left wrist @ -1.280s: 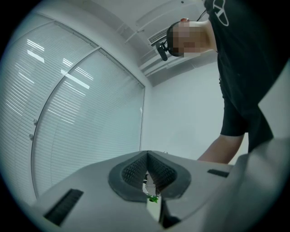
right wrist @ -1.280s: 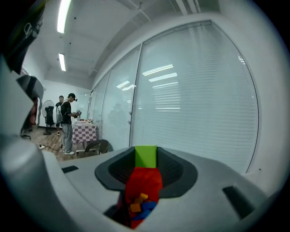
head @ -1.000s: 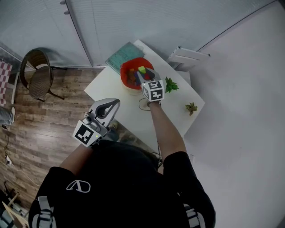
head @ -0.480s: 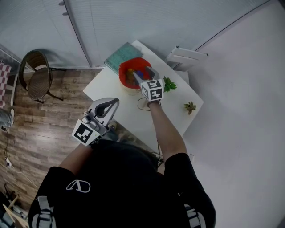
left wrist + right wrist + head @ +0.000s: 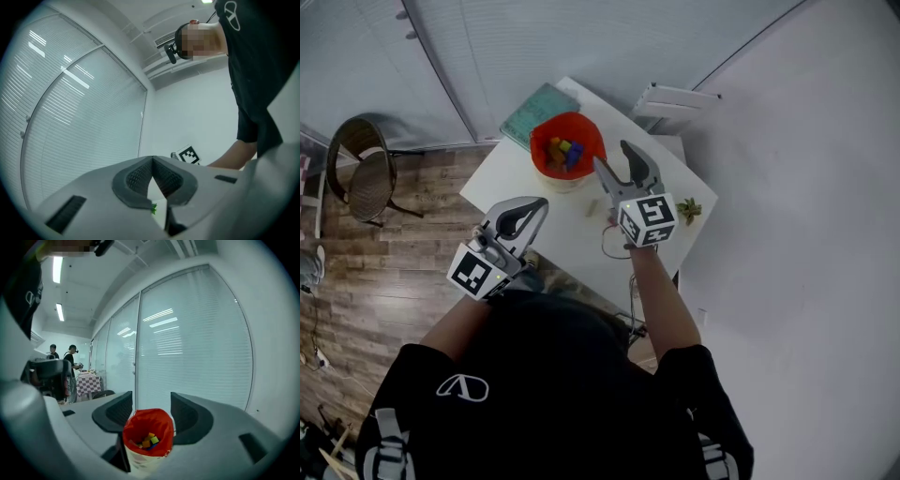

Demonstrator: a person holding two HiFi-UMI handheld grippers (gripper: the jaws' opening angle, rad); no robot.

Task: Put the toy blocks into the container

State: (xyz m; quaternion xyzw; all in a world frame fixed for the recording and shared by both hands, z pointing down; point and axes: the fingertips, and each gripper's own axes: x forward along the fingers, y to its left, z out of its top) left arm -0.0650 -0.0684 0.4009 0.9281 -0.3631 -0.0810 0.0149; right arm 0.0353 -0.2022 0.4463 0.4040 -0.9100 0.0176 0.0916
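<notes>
The red container stands at the far side of the white table, with several coloured toy blocks inside. In the right gripper view the container and its blocks lie ahead and below. My right gripper hovers to the right of the container, apart from it. The right gripper is open; its jaws have just been opening, then closing a little, with nothing held between them. My left gripper hangs over the table's near left edge. The left gripper is shut and empty.
A teal mat lies behind the container. A small green plant sits at the table's right edge. A chair stands on the wooden floor at left. A white unit hangs on the wall beyond the table. People stand far off.
My right gripper has risen from over the container and drawn back toward me and to the right, its jaws wider apart. The left gripper has hardly moved.
</notes>
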